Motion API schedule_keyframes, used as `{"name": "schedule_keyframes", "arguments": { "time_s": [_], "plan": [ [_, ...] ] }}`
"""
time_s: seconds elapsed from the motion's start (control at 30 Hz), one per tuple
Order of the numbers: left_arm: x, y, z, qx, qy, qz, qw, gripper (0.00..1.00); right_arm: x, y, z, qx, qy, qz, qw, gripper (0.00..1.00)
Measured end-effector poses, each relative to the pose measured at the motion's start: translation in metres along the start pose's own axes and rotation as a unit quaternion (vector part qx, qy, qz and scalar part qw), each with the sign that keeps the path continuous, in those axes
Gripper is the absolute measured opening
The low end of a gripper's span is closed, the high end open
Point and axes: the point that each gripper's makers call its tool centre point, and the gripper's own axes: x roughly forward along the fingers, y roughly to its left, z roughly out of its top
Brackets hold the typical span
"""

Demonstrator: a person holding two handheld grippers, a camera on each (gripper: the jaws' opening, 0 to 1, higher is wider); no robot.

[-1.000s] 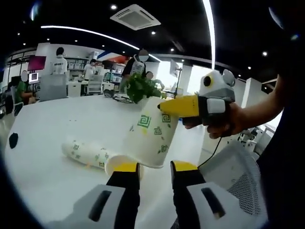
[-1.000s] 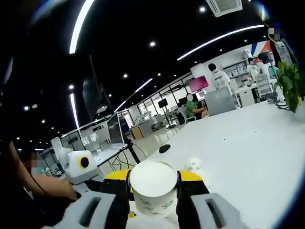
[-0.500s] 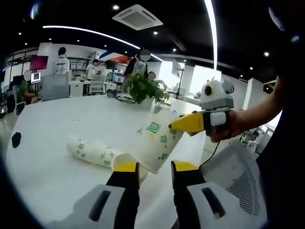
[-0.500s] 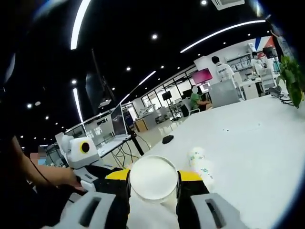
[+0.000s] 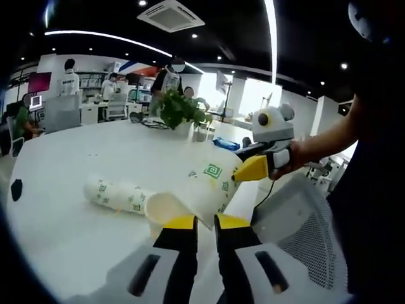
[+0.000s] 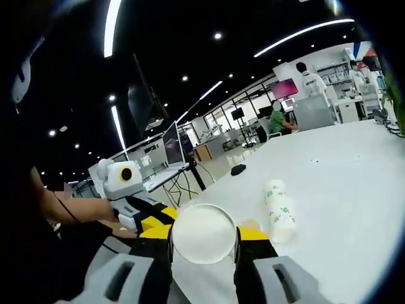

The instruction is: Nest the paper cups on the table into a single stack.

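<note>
Paper stack (image 5: 117, 196) lies on the table (image 5: 76, 158), ahead-left of your left gripper (image 5: 201, 223), whose jaws are nearly together. Your right gripper (image 6: 204, 235) pinches one cup (image 5: 209, 183), not yet nested.

White table (image 5: 76, 152), toppled cup stack (image 5: 114, 194)
</note>
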Motion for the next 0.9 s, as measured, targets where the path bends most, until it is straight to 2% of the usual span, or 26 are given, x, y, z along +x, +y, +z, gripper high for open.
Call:
{"name": "schedule_keyframes", "arguments": {
  "time_s": [0.07,0.17,0.37,0.5,0.7,0.9],
  "plan": [
    [-0.001,-0.002,0.004,-0.008,-0.01,-0.004,0.9999,0.08,-0.001,0.0,-0.005,-0.008,0.007,0.002,0.9999,0.36],
    [0.001,-0.004,0.005,-0.007,-0.01,-0.007,0.9999,0.08,-0.002,-0.001,-0.009,-0.01,0.012,0.0,0.9999,0.36],
    [0.001,-0.01,0.009,-0.007,-0.019,-0.025,0.9995,0.09,-0.004,-0.003,-0.023,-0.04,0.042,-0.001,0.9984,0.36],
    [0.0,-0.017,0.008,0.011,-0.005,-0.045,0.9989,0.04,-0.005,0.0,-0.039,-0.076,0.074,0.008,0.9944,0.36],
    [-0.002,-0.025,0.005,0.032,0.012,-0.07,0.997,0.03,-0.004,0.002,-0.054,-0.093,0.099,0.015,0.9907,0.36],
    [-0.005,-0.038,-0.001,0.063,0.044,-0.105,0.9915,0.0,-0.006,0.002,-0.062,-0.098,0.111,0.018,0.9888,0.36]
  ]
}}
